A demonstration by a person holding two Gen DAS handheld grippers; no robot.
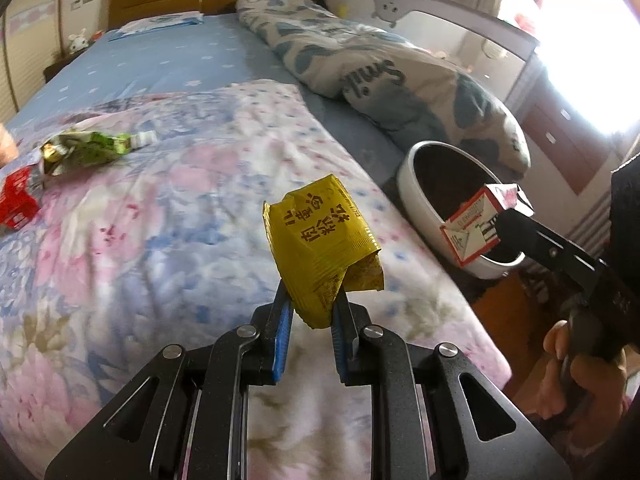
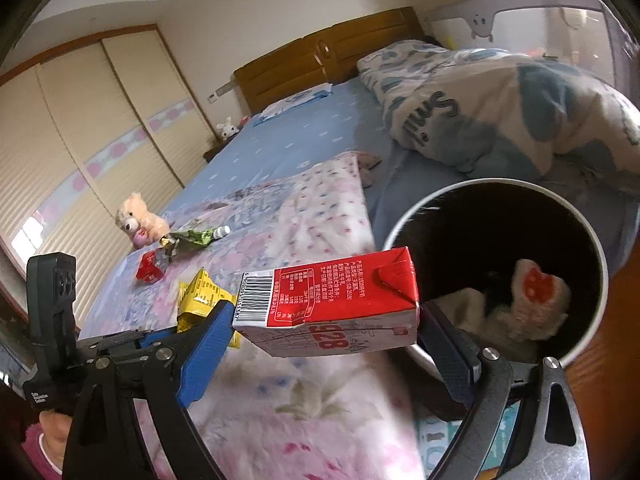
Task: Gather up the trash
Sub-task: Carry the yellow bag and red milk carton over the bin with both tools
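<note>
Far left on the floral quilt [image 1: 180,184]: green wrapper [image 1: 90,152] and small red carton [image 1: 16,200], not yet collected. Centre: left gripper [image 1: 310,312], jaws nearly closed, pinching yellow wrapper [image 1: 320,240] by its lower edge, held above the quilt; thin hold, could slip out. Right: right gripper [image 2: 326,336], jaws wide, clamping red milk carton [image 2: 332,304] end to end at the bin [image 1: 408,168] rim. Early release likely drops the carton onto bed or floor.

bin [image 1: 412,184] right of bed [image 1: 200,200], 2 wrappers [image 1: 88,150] on quilt [image 1: 168,216]
</note>
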